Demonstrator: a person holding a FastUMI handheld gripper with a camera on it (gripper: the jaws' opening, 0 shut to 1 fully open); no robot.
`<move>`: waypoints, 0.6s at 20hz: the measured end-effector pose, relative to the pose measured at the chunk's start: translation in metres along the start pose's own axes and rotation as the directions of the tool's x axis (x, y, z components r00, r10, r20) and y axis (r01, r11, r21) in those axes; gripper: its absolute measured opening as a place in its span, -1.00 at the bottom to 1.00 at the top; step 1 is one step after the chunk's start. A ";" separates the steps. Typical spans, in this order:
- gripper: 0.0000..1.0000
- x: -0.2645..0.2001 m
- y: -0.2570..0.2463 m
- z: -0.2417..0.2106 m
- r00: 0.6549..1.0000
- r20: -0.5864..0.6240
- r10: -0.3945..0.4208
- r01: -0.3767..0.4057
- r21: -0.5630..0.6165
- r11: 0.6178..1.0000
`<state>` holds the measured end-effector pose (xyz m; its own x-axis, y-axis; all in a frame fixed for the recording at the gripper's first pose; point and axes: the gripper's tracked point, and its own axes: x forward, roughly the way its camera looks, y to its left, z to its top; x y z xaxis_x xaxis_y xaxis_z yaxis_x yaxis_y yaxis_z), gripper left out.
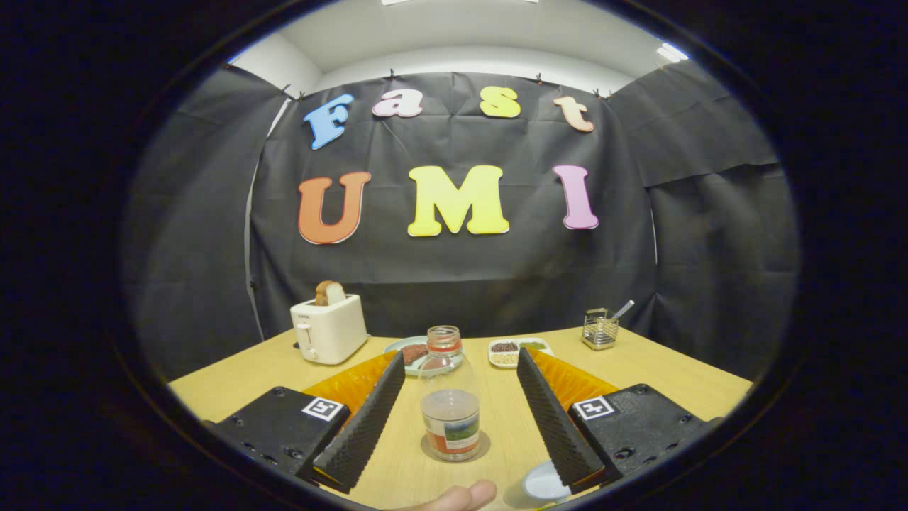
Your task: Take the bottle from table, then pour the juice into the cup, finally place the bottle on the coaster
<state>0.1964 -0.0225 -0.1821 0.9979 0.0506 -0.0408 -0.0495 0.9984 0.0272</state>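
Observation:
A clear, uncapped bottle (450, 419) with a red neck band and a coloured label stands upright on the wooden table (652, 369). A little pinkish juice sits in its lower part. Under it lies a round greyish coaster (484, 448). My gripper (459, 358) is open, its two fingers spread wide on either side of the bottle and touching nothing. The bottle stands between them, nearer their base than their tips. A white cup (543, 484) peeks out beside the base of the right finger, mostly hidden by it.
Beyond the fingers, a white toaster (328, 330) with bread stands at the back left. A plate with food (408, 351), a white dish of grains (507, 351) and a wire holder (600, 328) follow to the right. A person's finger (461, 497) shows at the near edge.

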 end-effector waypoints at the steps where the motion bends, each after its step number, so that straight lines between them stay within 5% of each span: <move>1: 1.00 -0.009 0.002 0.002 1.000 -0.014 0.007 -0.007 -0.002 1.000; 12: 1.00 -0.107 0.001 0.060 0.997 -0.072 -0.031 0.028 -0.049 0.998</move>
<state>0.0922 -0.0280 -0.1181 0.9933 0.0210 -0.1134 -0.0237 0.9995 -0.0228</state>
